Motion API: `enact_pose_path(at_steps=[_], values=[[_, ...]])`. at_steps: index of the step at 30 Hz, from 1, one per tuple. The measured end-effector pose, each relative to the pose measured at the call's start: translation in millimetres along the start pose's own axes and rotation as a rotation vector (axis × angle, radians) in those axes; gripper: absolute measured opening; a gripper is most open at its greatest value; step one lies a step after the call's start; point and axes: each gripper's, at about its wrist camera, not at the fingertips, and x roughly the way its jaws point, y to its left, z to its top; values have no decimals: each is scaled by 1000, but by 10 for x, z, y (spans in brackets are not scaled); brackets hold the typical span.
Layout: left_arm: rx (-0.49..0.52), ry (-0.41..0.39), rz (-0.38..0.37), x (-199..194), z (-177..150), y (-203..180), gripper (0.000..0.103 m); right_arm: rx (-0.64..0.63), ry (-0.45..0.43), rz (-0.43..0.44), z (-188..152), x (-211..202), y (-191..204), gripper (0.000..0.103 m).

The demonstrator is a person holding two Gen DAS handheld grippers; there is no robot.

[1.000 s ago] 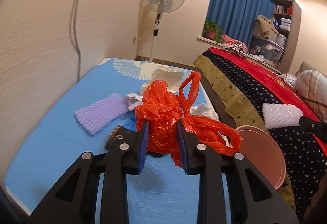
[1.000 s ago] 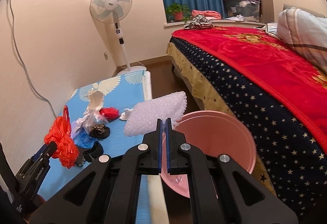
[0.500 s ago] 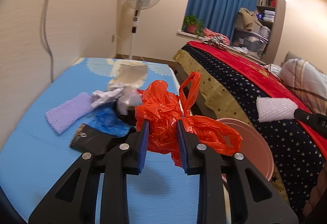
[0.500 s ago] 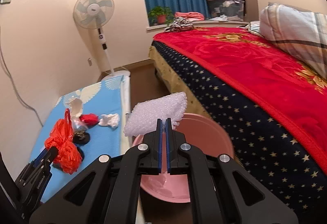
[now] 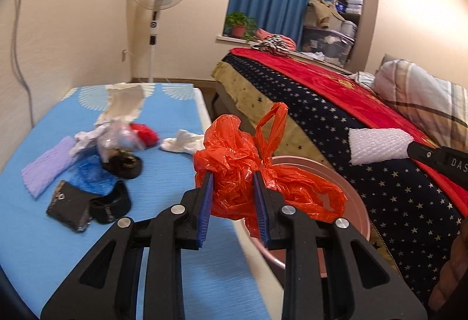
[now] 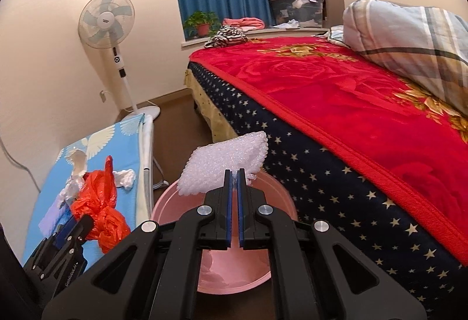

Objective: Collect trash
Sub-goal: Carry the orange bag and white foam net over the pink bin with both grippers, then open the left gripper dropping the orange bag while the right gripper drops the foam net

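On the blue mat lies mixed litter. The left gripper clamps a crumpled orange plastic bag at the rim of the pink basin (something pale lies inside). The right gripper pinches white bubble wrap above that basin.

The left gripper pinches an orange bag (crumpled) above a pink basin's rim.
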Motion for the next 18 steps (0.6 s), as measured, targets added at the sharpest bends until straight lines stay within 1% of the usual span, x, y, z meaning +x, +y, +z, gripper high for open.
enact_pose_path(at_steps=[7,18], values=[[40,16,-38,115,-4,-188,27,6,12,-25,-16,82,-92,3],[57,44,-64,315,-19,-362,27,-6,13,-60,0,158,-141,3]])
